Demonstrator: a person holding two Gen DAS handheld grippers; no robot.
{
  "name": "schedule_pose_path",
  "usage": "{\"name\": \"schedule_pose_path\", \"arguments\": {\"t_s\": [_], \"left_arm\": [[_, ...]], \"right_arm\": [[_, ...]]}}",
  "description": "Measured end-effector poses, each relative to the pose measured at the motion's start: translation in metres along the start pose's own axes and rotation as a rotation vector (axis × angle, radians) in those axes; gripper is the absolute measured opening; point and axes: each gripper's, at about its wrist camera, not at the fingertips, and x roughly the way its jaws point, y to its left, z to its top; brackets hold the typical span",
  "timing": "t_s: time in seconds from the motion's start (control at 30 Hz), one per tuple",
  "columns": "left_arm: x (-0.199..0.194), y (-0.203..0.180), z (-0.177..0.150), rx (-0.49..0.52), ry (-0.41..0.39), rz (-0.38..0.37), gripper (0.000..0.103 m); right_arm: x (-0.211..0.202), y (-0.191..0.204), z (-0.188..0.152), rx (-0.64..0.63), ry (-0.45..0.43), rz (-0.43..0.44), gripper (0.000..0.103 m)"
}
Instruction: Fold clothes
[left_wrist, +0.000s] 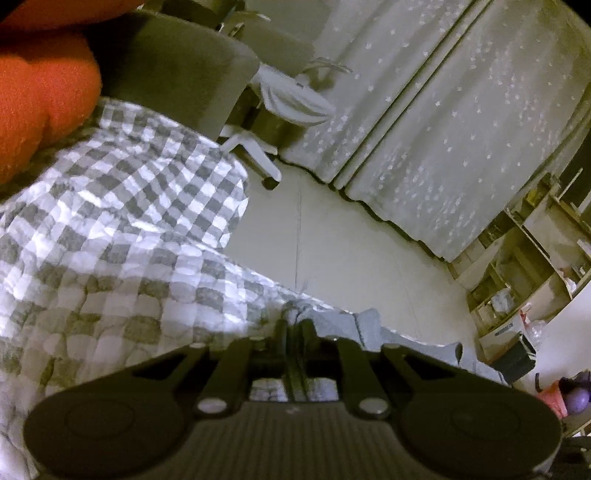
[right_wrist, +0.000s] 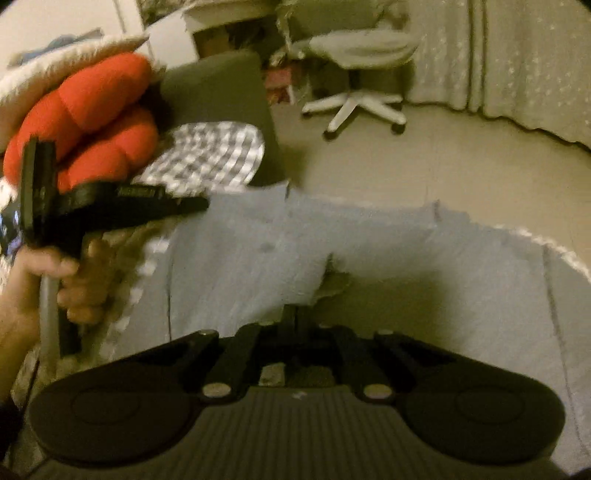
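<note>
The light blue garment (right_wrist: 369, 251) — it looks like denim with a seam and a button, though blur hides the details — lies spread across the near edge of the bed, over the grey-and-white checked quilt (left_wrist: 122, 221), and part of it seems to reach past the bed's edge toward the floor (left_wrist: 351, 240).

The left gripper (left_wrist: 294, 325) has its fingers almost pressed together on a small bunch of the blue cloth at that edge. The right gripper (right_wrist: 295, 314) also has its fingers together, right at a raised fold of the garment; whether cloth is actually caught between them I cannot tell, because the picture is smeared. In the right wrist view a hand (right_wrist: 55, 280) holds the left tool by its handle, beside the red cushion (right_wrist: 92, 110).

Risks, as I judge them: the left pinch takes only a thin tuft, so a lift could pull it free and drop that corner. If the right fingers have closed on nothing, one side rises alone and the fold goes crooked. Overhanging cloth could also drag the rest off the bed — or the quilt could come up with it.
</note>
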Motion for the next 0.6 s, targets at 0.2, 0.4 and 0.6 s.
{"name": "schedule_pose_path", "arguments": {"t_s": [0.2,0.4,0.6], "left_arm": [[-0.001,0.001,0.000,0.013,0.004,-0.004,0.015],[-0.006,0.008,0.001,-0.015,-0.026,-0.024,0.021],[-0.025,0.016,0.009,-0.049,-0.071,-0.045,0.037]], "right_arm": [[0.011,-0.002,-0.003,-0.011,0.009,-0.075,0.000],[-0.008,0.003,0.007,-0.026,-0.058,-0.038,0.000],[0.005,-0.005,-0.001,0.000,0.083,0.097,0.021]]}}
